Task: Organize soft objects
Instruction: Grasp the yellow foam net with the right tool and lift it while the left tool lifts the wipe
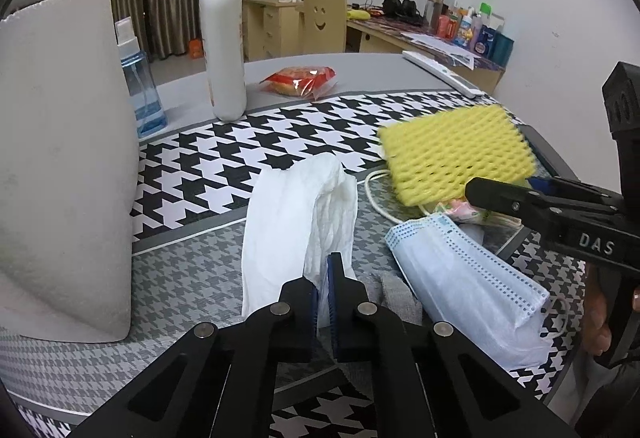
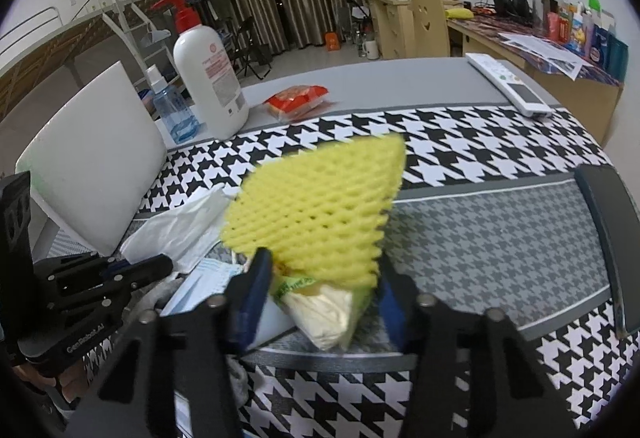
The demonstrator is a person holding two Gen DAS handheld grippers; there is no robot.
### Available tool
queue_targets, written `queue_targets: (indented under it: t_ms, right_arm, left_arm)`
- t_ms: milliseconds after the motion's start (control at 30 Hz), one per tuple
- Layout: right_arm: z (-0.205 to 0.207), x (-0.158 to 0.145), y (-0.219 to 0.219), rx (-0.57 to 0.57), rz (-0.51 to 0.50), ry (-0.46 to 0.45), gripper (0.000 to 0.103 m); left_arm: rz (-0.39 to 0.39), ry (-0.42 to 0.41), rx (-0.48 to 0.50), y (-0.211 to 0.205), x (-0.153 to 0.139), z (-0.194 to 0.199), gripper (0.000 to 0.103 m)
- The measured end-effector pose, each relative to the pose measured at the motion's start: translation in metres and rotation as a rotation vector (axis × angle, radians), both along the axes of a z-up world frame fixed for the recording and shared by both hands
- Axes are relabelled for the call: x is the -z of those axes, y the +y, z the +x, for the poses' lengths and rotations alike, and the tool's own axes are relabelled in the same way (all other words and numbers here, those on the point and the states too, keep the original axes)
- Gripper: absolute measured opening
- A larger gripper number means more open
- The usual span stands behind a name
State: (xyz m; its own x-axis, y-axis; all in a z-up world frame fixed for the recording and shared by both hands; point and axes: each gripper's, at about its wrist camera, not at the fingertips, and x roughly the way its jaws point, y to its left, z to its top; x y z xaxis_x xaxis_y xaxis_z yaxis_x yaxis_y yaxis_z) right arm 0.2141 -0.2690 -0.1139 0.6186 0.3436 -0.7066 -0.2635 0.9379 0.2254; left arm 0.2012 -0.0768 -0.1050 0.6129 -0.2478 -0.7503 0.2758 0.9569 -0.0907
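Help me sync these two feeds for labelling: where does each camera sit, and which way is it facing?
Left wrist: sits on the left gripper, looks along its fingers pinching a white tissue; the right gripper enters from the right.
Right wrist: sits on the right gripper, fingers spread around the yellow foam net; the left gripper shows at the left.
Shared: foam net, tissue, lotion bottle, houndstooth table.

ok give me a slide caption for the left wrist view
Left gripper pinching a white tissue beside stacked face masks and yellow foam netting.
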Motion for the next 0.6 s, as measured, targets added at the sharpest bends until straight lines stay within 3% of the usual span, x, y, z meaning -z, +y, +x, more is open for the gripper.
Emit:
queue_targets:
  t_ms: [67,200,600]
  right_arm:
    - [-0.001,-0.003,-0.002,0.008,0.004,-0.009,0.039]
    - [-0.006,-0.009,-0.005,0.020,0.007,-0.034,0.033]
    - [-0.026,-0.028,-0.002,-0.001,0.001,-0.102,0.032]
  left_arm:
    - [-0.005,-0.005,0.000,0.000,-0.002,-0.001,0.004]
    - [-0.012,-0.027,0.001,0.002,-0.006,-0.004,0.004]
    - [-0.030,-0.095,-0.003,0.011,-0.023,-0.020,0.004]
